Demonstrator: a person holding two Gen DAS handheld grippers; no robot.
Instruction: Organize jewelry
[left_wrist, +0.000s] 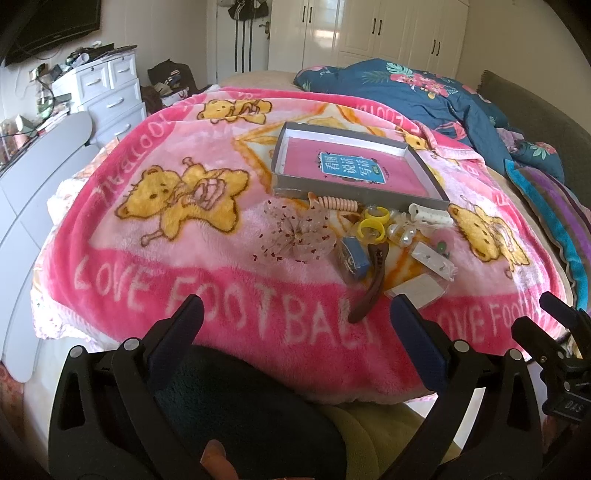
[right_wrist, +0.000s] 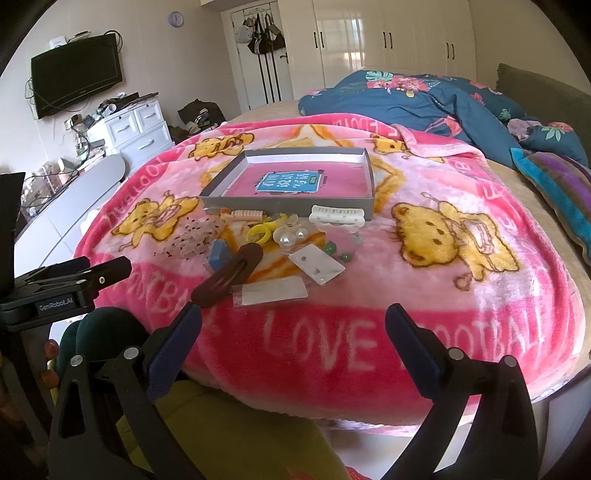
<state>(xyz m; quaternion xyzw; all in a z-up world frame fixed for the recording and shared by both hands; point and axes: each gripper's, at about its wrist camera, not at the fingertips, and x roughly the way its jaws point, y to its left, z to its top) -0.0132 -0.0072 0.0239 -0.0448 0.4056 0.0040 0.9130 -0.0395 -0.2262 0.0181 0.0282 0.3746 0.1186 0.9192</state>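
Left gripper (left_wrist: 295, 314): I hold it low at the near edge of the bed, fingers spread wide, nothing between them.
Right gripper (right_wrist: 293, 317): same height, fingers spread wide, gripping nothing; I see its body at the right edge of the left view.
Blanket (right_wrist: 424, 295): pink, with yellow bears and "LOVE FOOTBALL" lettering, spread over the bed; every item below lies on it.
Brown clip (right_wrist: 231, 277): long snap clip, nearest item, pointing toward my left gripper.
Flat packet (right_wrist: 273, 291): clear sleeve with a white card, just right of the brown clip.
Earring card (right_wrist: 317, 266): clear packet with small studs, touching the flat packet's far edge.
Blue box (right_wrist: 218, 254): small, tilted, beside the clip's far end.
Green beads (right_wrist: 338, 253): loose, just beyond the earring card.
Pearls (right_wrist: 293, 236): two large ones, side by side in the pile.
Yellow rings (left_wrist: 373, 221): two, left of the pearls.
Bow (left_wrist: 299, 234): sheer, red-dotted, at the pile's left.
Peach clip (left_wrist: 338, 203): ridged, against the tray's near wall.
White clip (right_wrist: 336, 218): ridged, at the tray's near right corner.
Tray (right_wrist: 288, 203): grey, shallow, pink floor with a blue label, beyond the pile; no jewelry inside.
Quilt (right_wrist: 406, 96): dark blue floral, bunched at the far side.
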